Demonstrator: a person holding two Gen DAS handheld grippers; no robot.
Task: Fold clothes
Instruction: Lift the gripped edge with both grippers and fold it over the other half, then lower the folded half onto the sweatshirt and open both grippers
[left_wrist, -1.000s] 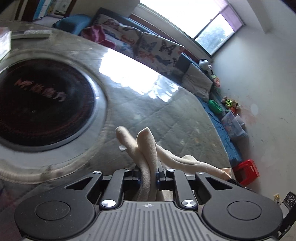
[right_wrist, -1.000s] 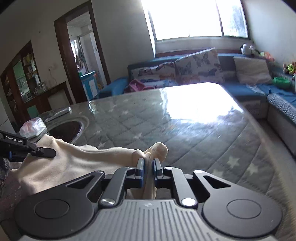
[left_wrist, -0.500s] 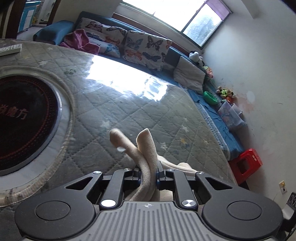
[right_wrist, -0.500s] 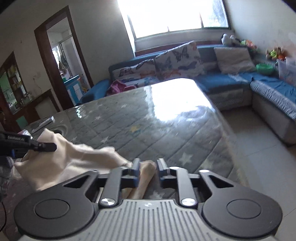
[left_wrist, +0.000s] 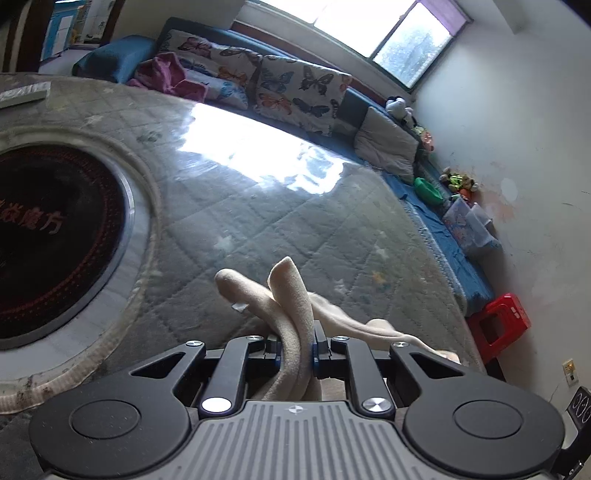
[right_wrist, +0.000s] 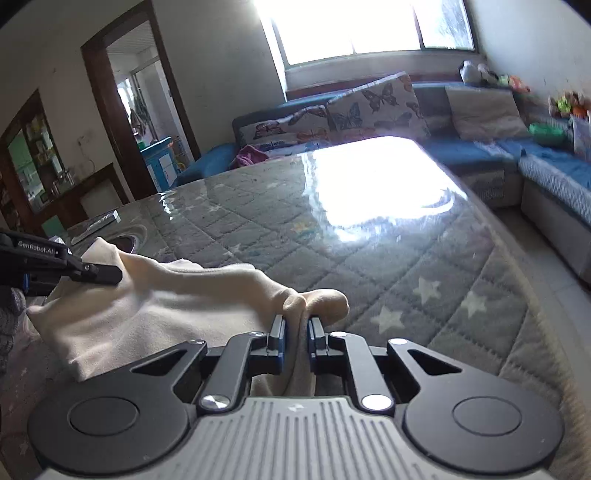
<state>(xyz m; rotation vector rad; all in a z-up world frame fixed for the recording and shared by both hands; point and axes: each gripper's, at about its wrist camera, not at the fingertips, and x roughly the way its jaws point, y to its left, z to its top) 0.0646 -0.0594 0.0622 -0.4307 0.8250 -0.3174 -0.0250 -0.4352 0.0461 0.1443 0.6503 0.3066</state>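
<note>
Cream garment hangs above the quilted table, stretched between 2 grippers. Left gripper stays pinched on a bunched fold, as a second ago. Right gripper, which let go half a second back, is closing again with cloth between its pads, sitting lower than before.
</note>
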